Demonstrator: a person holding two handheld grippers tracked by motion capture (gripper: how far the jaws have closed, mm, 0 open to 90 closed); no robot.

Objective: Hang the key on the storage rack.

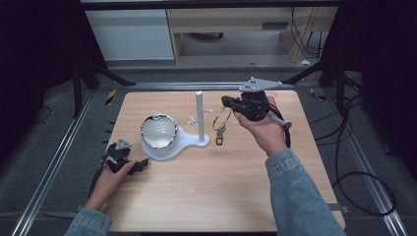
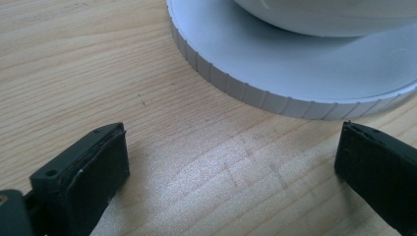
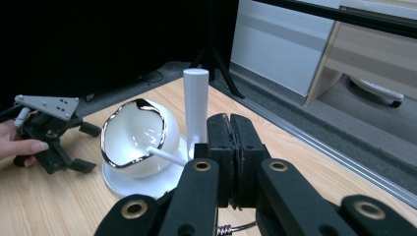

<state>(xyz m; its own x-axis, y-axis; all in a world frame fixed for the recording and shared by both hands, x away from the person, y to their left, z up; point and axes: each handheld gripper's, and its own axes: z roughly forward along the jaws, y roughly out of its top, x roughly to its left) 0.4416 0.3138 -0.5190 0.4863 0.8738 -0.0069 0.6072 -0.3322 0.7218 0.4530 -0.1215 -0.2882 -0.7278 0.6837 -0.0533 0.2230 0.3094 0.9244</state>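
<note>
A white stand with an upright post and short side pegs rises from a flat white base. On that base sits a white bowl with a shiny rim. My right gripper hovers just right of the post, shut on a metal key ring that dangles below it with a small dark fob. In the right gripper view the jaws are pressed together in front of the post and a peg. My left gripper rests open on the table beside the base.
The wooden table ends in metal rails at the left, far and right sides. Black cables lie on the floor at the right. A cabinet and desk legs stand beyond the far edge.
</note>
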